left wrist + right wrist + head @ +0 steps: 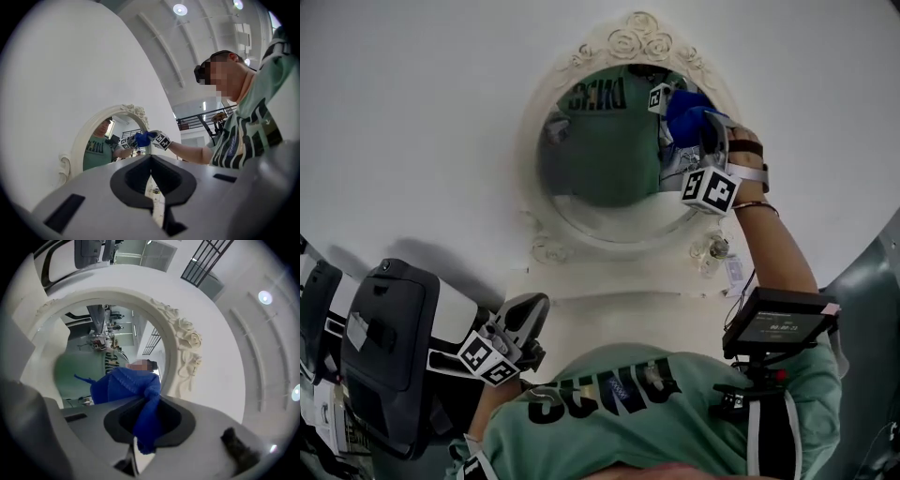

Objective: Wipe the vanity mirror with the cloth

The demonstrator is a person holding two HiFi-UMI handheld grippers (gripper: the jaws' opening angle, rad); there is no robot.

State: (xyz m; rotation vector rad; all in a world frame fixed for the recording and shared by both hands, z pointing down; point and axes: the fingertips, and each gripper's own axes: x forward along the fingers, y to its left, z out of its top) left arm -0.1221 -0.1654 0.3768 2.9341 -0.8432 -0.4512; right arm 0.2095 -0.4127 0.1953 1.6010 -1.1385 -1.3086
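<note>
The jaws of the right tool (143,427) show only in its own view. They are clamped on a bunched blue knitted cloth (126,385), and the wad lies against the glass of the oval vanity mirror (75,371) inside its ornate cream frame. The head view places the cloth (686,111) at the glass's upper right, beside its reflection, but the marker cube covers the jaws there. The left tool (152,187) is closed on nothing in its own view and held low, well apart from the mirror. A dark grey padded shape (389,347) at lower left is cut off by the edge. A small clear object on the white table (619,300) under the mirror is too blurred to identify.
</note>
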